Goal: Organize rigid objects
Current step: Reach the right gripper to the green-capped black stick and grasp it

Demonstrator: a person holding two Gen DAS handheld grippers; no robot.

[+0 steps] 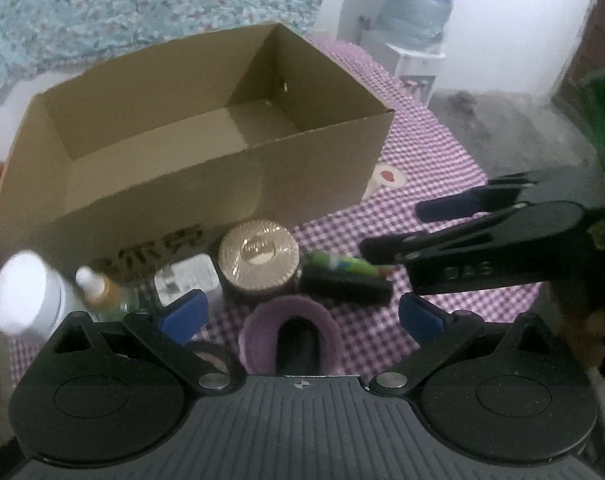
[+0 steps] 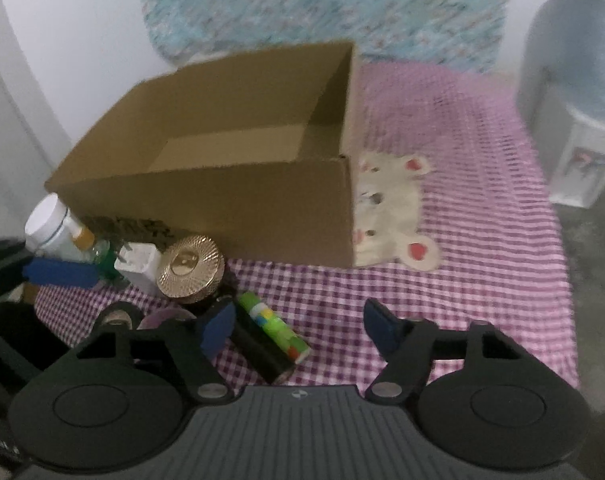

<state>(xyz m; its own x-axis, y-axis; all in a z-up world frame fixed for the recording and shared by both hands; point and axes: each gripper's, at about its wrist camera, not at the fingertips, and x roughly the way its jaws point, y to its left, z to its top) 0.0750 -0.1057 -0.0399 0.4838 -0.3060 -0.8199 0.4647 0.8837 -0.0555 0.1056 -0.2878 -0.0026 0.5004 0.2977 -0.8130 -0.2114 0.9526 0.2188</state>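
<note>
Both grippers' fingers apart, holding nothing. Left gripper [image 1: 302, 316]: purple cup [image 1: 289, 334] between fingers, cardboard box [image 1: 206, 184] ahead. Right gripper [image 2: 298, 326]: green tube [image 2: 273, 327] by left finger.

Printing on cardboard box [image 1: 190, 184] front smeared, half blocked by gold-lid jar [image 1: 258, 256], unreadable. White jar [image 1: 26, 292] blurry. Purple cup [image 1: 288, 336] bottom cut by left gripper [image 1: 302, 316] body. Bear patch [image 2: 390, 208] on tablecloth partly tucked behind box.

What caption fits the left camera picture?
Open left gripper hovers over small items before an empty brown cardboard box.
</note>
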